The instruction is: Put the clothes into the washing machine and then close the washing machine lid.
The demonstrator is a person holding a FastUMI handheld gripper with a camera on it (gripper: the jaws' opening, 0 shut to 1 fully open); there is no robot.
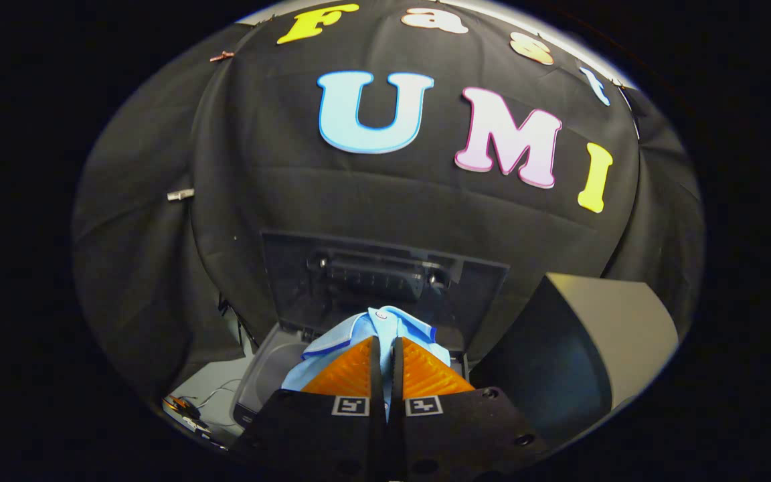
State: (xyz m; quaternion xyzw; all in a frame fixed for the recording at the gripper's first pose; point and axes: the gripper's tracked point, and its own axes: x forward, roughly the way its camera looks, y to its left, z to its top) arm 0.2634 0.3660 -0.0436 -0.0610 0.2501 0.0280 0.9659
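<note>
Gripper view, near to far: the gripper (385, 345) has its two fingers (349, 371) pressed nearly together, only a thin slit left between the ribbed pads. A fold of the light blue polo shirt with dark blue collar trim (375, 321) runs down into that slit, so both fingers are pinching the fabric. Shirt hangs bunched around and just ahead of the fingertips, collar and one small white button facing up.

Directly under and behind the shirt: the grey top-loading washing machine (258, 375), its rim and part of the tub opening visible to the left of the fingers. Shirt sits over the opening; can't tell whether any of it touches the tub.

Beyond that, the dark translucent washing machine lid (385, 281) stands raised, close to upright, with its hinge/handle bar across the upper part.

Right of the machine: a beige boxy panel (600, 335), tilted. Left, lower down: loose cables (191, 405) on a pale surface.
</note>
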